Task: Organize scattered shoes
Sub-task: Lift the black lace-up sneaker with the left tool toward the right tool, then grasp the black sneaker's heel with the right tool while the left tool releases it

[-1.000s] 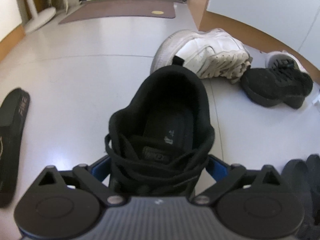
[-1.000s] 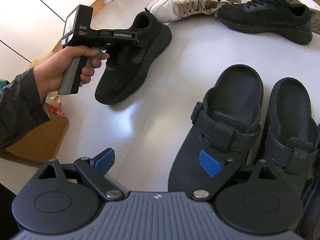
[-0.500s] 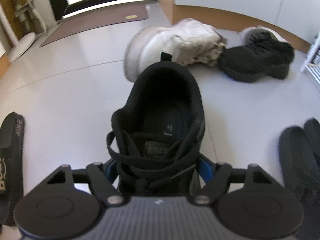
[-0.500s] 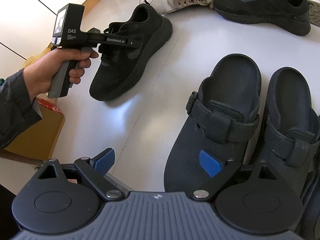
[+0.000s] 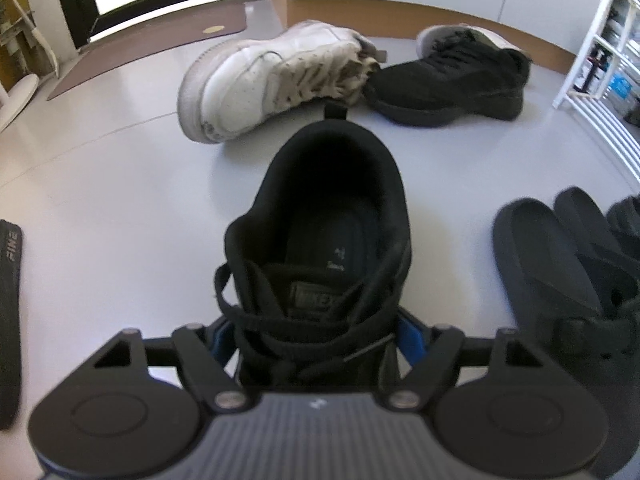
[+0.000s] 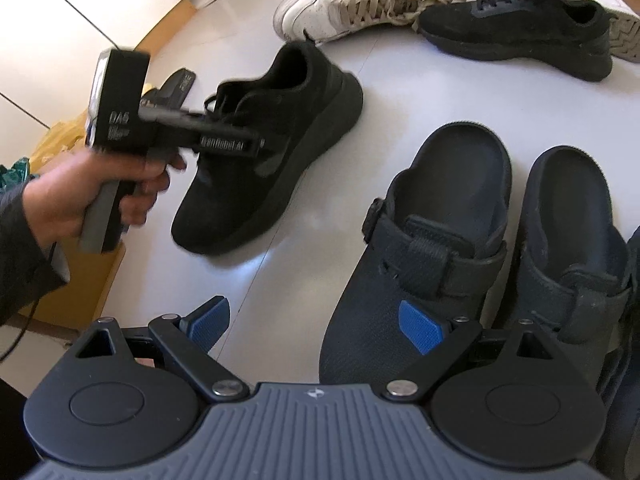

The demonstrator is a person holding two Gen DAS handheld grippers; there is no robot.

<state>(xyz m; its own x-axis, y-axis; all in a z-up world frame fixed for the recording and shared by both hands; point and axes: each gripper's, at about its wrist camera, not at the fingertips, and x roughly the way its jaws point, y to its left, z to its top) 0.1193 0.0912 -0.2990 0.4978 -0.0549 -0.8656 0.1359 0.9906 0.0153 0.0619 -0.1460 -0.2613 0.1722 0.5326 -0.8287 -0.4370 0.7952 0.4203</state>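
A: The left gripper (image 5: 316,340) is clamped on the black sneaker (image 5: 320,240) across its laces; the toe is hidden under the tool.

B: The right gripper (image 6: 316,324) hangs wide and empty over a dark clog (image 6: 420,240), its partner (image 6: 572,248) cut off at the edge.

A: Beyond, a white sneaker (image 5: 272,76) touches another black sneaker (image 5: 452,80). A slide (image 5: 9,320) lies half out of view, far left.

B: The person's hand (image 6: 92,196) is blurred.
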